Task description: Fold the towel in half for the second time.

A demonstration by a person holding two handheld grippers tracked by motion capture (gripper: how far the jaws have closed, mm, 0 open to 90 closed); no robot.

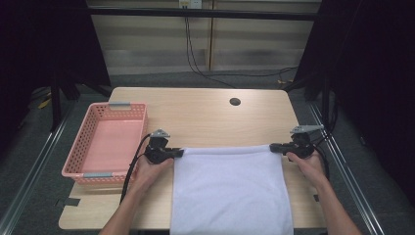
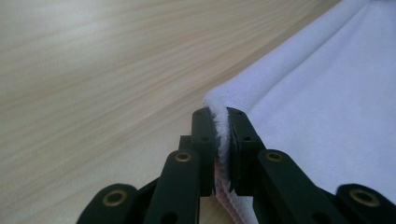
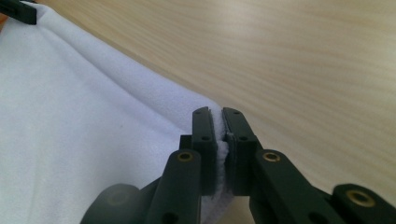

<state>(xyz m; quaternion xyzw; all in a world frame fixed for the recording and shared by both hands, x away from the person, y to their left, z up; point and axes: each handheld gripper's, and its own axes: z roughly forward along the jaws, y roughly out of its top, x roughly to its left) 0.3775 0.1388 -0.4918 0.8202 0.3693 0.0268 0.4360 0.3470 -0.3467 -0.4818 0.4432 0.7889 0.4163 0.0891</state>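
High view: a pale wooden table [image 1: 205, 115] is seen from above, with a white towel [image 1: 230, 188] spread flat across its near half, from about the centre down to 6 o'clock, where it hangs over the near table edge. The towel's far edge is drawn taut between two grippers. The left gripper [image 1: 178, 152] is held at the far left corner of the towel, at roughly 9 o'clock from the cloth's centre, and the right gripper [image 1: 274, 146] is held at the far right corner, at roughly 3 o'clock. In the left gripper view, the jaws are pressed together on the towel's corner [image 2: 222, 128], with a strip of cloth pinched between them. In the right gripper view, the jaws are likewise clamped on the opposite corner [image 3: 219, 135], and the other gripper's tip is seen far off at 10 o'clock. A pink basket [image 1: 108, 142], empty as far as can be seen, is placed at the table's left side, at 9 o'clock. Judged from this, the gripping of both far corners is done; no fold is made yet. The folding of the towel, and perhaps its placing in the basket, appears to be left.
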